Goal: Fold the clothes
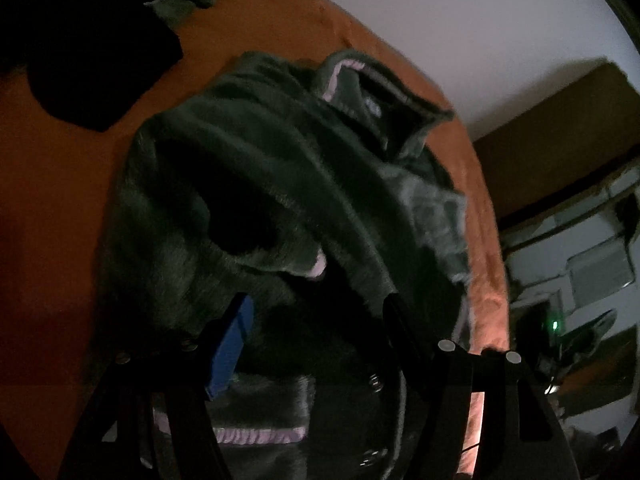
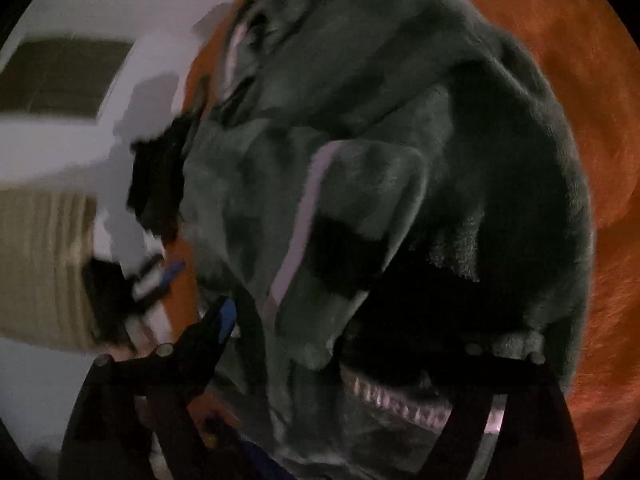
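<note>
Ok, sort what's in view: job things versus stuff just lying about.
Job:
- green fleece, bunched up
- orange blanket under it
- left gripper
- right gripper

Lying about:
- black garment
- grey-green cloth
- brown furniture by the wall

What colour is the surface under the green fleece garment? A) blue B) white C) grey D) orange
D: in both wrist views the green fleece garment lies on an orange cover, which shows around its edges.
</note>
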Motion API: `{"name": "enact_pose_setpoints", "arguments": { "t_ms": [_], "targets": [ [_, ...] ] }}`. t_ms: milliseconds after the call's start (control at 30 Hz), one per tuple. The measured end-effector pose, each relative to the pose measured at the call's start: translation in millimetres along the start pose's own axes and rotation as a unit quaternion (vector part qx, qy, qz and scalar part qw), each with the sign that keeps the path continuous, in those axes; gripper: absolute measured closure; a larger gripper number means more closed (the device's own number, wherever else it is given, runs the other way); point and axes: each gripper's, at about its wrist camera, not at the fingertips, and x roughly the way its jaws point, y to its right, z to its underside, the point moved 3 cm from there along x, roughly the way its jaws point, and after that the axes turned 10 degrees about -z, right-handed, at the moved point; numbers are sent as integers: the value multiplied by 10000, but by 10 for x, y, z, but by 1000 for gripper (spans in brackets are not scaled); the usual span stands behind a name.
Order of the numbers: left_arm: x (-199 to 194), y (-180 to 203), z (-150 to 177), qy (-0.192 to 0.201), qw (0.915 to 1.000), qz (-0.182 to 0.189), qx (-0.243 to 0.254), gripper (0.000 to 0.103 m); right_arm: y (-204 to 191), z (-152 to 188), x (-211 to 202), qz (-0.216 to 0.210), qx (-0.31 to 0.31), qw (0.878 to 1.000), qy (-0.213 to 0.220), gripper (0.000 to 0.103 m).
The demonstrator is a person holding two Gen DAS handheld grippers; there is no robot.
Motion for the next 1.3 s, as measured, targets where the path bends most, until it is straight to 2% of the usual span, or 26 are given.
{"name": "enact_pose_setpoints", "arguments": {
  "t_ms": [33, 67, 100, 167, 267, 333, 367, 400, 467, 567, 600, 633, 667, 733, 767, 800, 867, 967, 1067, 1167, 1200, 1233, 1300],
  "targets": [
    [20, -2, 10, -32, 10000, 9, -17, 34, 23, 18, 45, -122, 136, 9998, 20, 35],
    [27, -10, 23, -58, 9999, 47, -69, 34, 4, 22, 63, -145, 174, 9997, 109, 78],
    [27, -17, 26, -68, 9999, 79, -105, 34, -16, 26, 81, -168, 213, 9994, 197, 98],
    [10, -30, 21, -62, 9998, 117, -154, 34, -64, 37, 109, -214, 271, 9987, 373, 98],
    [-43, -50, 12, -35, 9998, 139, -164, 34, -355, 100, 11, -213, -171, 9984, 505, 98],
    [-65, -71, 2, -22, 9998, 137, -157, 34, -558, 200, -44, 10, -633, 9967, 513, 98],
    [-75, -87, -3, -10, 9998, 136, -155, 34, -757, 281, -9, 175, -1067, 9926, 550, 98],
    [-85, -109, -9, 8, 9998, 128, -161, 34, -813, 371, 77, 340, -1455, 9883, 317, 98],
    [-74, -149, -18, 6, 9997, 124, -194, 34, -923, 549, 245, 667, -2222, 9726, -151, 98],
    [-14, -220, -19, -79, 9993, 134, -332, 34, -1052, 798, 502, 1118, -3189, 9370, -890, 97],
    [6, -239, -18, -116, 9992, 127, -368, 34, -892, 802, 632, 1080, -2620, 9496, -1341, 97],
    [25, -257, -16, -153, 9990, 118, -402, 34, -702, 763, 707, 973, -1941, 9630, -1600, 97],
    [32, -266, -15, -174, 9989, 114, -432, 34, -540, 716, 755, 866, -1328, 9712, -1779, 97],
    [26, -249, -10, -183, 9987, 161, -455, 34, -466, 534, 577, 709, -929, 9837, -1364, 96],
    [22, -217, -6, -191, 9988, 191, -408, 34, -433, 446, 489, 642, -749, 9882, -1168, 85],
    [19, -183, -1, -199, 9989, 222, -351, 34, -428, 371, 408, 638, -688, 9901, -1042, 65],
    [30, -110, 13, -224, 9994, 195, -167, 34, -428, 248, 257, 810, -750, 9909, -770, 49],
    [70, -31, 62, -287, 9995, 128, -28, 34, -476, 154, 245, 1060, -828, 9897, -496, 49],
    [94, -7, 115, -361, 9992, 192, -46, 34, -565, 266, 324, 680, -676, 9947, -370, 49],
    [123, -3, 170, -412, 9991, 140, -10, 34, -953, 504, 604, 971, -1716, 9789, -536, 49],
    [137, -9, 189, -431, 9990, 112, 4, 34, -1081, 616, 687, 1318, -2420, 9593, -612, 49],
    [143, -11, 205, -438, 9990, 91, 4, 34, -1204, 728, 777, 1652, -3092, 9341, -680, 49],
    [173, -38, 261, -467, 9989, 27, -16, 34, -1391, 971, 1036, 2241, -4206, 8758, -764, 51]
  ]
}}
